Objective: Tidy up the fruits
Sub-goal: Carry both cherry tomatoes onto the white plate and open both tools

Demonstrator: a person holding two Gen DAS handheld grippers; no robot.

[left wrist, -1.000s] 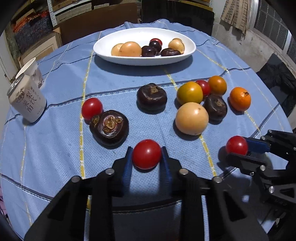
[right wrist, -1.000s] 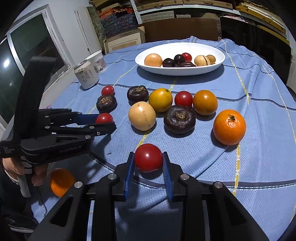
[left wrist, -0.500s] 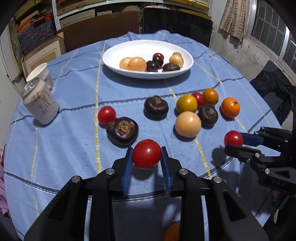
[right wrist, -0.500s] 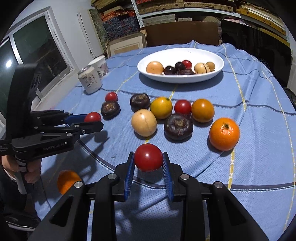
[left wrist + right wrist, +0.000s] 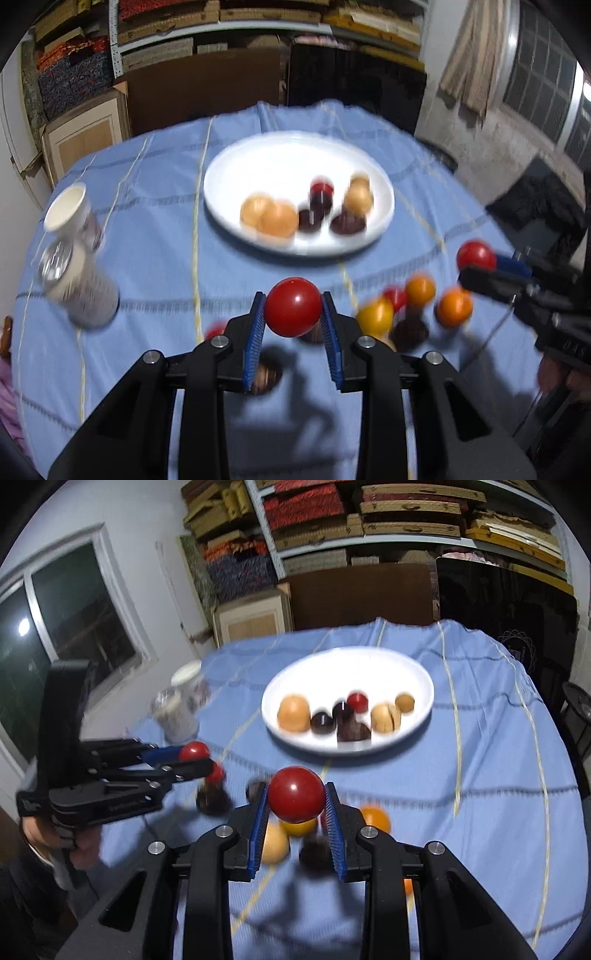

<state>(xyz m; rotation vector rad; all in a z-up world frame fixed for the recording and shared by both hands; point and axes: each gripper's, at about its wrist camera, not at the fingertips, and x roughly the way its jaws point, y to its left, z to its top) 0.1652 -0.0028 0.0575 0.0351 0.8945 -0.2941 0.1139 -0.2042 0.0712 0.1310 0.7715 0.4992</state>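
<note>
Tomato (image 5: 293, 307) in left tongs (image 5: 293, 314), writing blurred

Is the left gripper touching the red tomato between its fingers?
Touching. In the left wrist view the left gripper has both blue pads pressed against the sides of the red tomato, which is held clear above the blue tablecloth.

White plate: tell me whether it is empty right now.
No, the white plate holds several fruits, among them a tan round one and a small red one.
</note>
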